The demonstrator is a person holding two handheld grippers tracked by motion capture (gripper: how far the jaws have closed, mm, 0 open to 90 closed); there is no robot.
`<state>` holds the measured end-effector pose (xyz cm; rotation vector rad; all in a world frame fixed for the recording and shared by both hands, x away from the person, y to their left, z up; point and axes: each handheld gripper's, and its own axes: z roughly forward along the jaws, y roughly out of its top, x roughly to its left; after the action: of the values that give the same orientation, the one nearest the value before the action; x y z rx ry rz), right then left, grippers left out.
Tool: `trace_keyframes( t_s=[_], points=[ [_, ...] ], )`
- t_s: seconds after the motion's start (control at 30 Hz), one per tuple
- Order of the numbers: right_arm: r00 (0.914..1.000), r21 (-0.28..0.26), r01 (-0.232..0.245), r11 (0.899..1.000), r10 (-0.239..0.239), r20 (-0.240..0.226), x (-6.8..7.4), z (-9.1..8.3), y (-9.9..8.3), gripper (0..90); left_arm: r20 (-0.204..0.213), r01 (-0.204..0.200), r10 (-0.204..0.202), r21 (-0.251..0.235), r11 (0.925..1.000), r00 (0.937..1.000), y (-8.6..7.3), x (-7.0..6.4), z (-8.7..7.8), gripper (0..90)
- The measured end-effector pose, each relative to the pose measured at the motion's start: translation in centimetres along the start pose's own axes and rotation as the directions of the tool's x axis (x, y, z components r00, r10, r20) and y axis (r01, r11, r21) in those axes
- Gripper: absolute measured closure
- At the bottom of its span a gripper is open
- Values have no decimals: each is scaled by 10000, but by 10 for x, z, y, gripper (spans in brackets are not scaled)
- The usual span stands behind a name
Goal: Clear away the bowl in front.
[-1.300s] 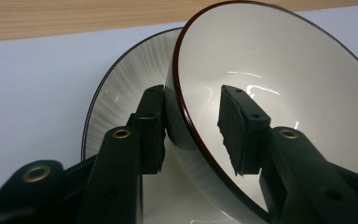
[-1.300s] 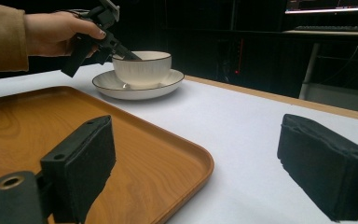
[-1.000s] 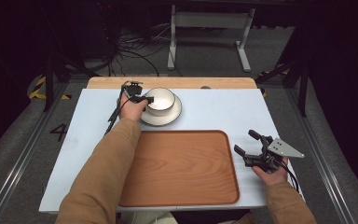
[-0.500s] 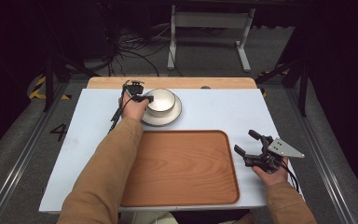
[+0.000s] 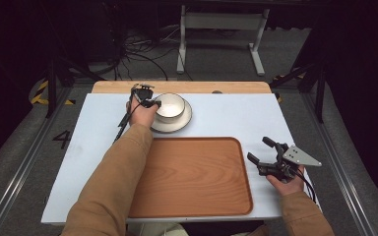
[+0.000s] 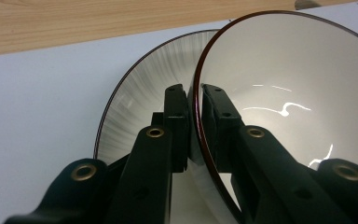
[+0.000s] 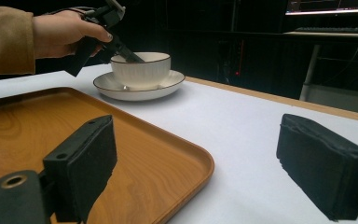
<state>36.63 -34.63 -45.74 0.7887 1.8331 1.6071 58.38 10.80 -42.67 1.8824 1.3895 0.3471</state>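
The worktop spans the middle of the high view, pale and flat, with a wooden strip along its far edge. On its near half, lower centre of the frame, lies the brown tray, in the same spot as half a second ago. The plate sits in the upper centre, just beyond the tray's far left corner, and the bowl stands on it; neither has shifted since the earlier frames. The left claw remains at the bowl's left rim, and the right claw stays at the lower right, on the bare worktop beside the tray.

The left gripper view gives what the high view cannot: the left claw is closed narrow on the bowl, one jaw inside the dark-edged rim and one outside, with the striped plate below at the left.

In the right gripper view the right claw stands wide with nothing between its jaws, over the tray's corner; the bowl stands level on the plate at the upper left.
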Motion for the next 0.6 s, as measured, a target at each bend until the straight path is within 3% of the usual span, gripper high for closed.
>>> trace_keyframes(
  t_s=[0.13, 0.33, 0.6],
  points=[
    [10000, 5, -5, 10000, 5, 2, 0, 0, 0, 126, -6, 64, -64, -190, 9998, 10000, 1, 1, -4, 822],
    [10000, -1, -30, 10000, 30, 6, 0, 0, 0, 125, -39, 208, -208, 53, 9998, 9998, 3, 0, -9, 820],
    [10000, 3, -16, 10000, 16, 9, 0, 0, 0, 125, 205, 66, -69, 144, 9999, 9998, 8, -2, -21, 818]
  ],
)
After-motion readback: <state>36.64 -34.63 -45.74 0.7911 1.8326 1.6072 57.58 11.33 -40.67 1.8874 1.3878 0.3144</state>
